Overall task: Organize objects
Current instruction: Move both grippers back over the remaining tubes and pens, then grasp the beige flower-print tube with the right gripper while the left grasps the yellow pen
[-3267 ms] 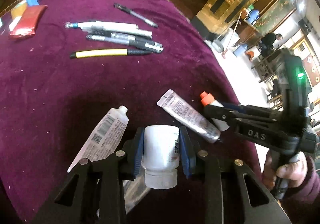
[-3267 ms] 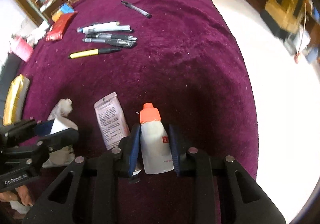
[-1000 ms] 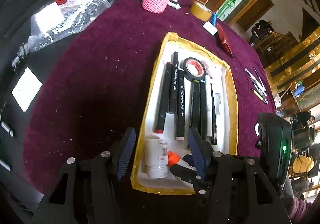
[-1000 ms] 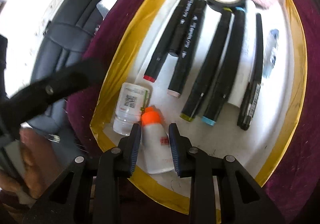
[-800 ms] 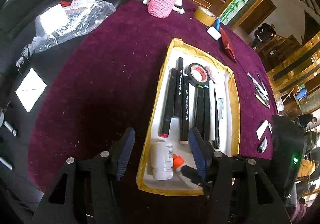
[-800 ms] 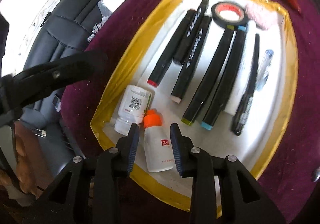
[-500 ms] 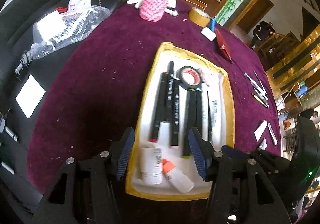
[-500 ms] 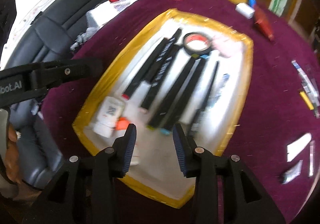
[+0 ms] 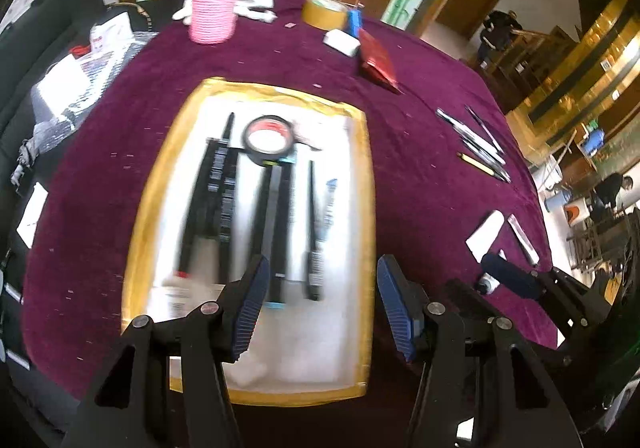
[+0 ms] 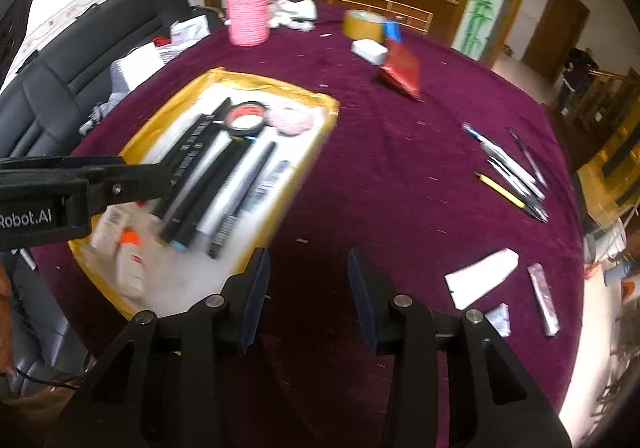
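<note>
Across the middle of the left wrist view lies the gold-rimmed tray [image 9: 370, 183] on the purple tablecloth [image 9: 420, 175], its white floor holding a row of black markers [image 9: 224, 199], a roll of black tape [image 9: 267, 137] at the upper end and a thin black pen [image 9: 313, 224] to the right of the markers. At the bottom centre the left gripper [image 9: 318, 300] hangs above the tray's near end with its blue-padded fingers apart and nothing between them. At the lower right of this frame the right gripper [image 9: 520, 284] reaches in over the cloth, close to a white tube [image 9: 485, 235] and a silver tube [image 9: 522, 238]. Loose pens [image 9: 480, 145] lie at the right, a pink cup [image 9: 212, 5] and a roll of yellow tape [image 9: 324, 12] at the top. From the right wrist view, the tray [image 10: 160, 115] fills the left half, blurred, and in its lower left corner lie a white bottle [image 10: 108, 226] and an orange-capped bottle [image 10: 130, 260] side by side. At the left edge the left gripper [image 10: 132, 183] juts in over that corner. At the bottom centre the right gripper [image 10: 307, 288] is over bare cloth beside the tray's right rim, its fingers parted and empty. A white tube [image 10: 482, 276], a silver tube [image 10: 543, 302] and a small crumpled tube [image 10: 500, 318] lie at the lower right, with loose pens [image 10: 508, 167] above them.
</note>
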The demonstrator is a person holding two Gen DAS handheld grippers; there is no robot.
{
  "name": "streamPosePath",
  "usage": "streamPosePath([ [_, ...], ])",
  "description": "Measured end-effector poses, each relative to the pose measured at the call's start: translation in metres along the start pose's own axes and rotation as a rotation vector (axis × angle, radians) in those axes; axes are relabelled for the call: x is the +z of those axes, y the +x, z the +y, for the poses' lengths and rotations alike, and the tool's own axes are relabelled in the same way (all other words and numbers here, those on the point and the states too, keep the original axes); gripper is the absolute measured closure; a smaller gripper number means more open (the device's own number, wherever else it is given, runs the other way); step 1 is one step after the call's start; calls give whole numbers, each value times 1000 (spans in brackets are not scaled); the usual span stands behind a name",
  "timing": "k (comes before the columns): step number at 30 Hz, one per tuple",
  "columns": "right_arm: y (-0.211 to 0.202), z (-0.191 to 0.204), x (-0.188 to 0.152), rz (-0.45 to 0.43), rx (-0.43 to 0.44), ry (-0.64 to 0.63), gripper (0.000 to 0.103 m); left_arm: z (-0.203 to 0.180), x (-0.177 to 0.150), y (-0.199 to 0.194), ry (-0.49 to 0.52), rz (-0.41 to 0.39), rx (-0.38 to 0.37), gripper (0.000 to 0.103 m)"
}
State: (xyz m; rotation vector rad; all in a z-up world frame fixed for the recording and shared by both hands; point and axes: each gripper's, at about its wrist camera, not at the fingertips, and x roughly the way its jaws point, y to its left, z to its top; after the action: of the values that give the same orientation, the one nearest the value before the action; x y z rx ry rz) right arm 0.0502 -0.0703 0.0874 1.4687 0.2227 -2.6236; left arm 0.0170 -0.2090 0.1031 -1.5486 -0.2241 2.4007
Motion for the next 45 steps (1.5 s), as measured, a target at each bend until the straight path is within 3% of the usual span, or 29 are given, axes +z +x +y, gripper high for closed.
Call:
streamPosePath([
  [20,-13,-155,-61,30,-74,110,64,-166,-20,58,103,78,-45,53],
  [45,16,-232,-78,102,-97,189,64,-216,-4,127,167,158,25,54],
])
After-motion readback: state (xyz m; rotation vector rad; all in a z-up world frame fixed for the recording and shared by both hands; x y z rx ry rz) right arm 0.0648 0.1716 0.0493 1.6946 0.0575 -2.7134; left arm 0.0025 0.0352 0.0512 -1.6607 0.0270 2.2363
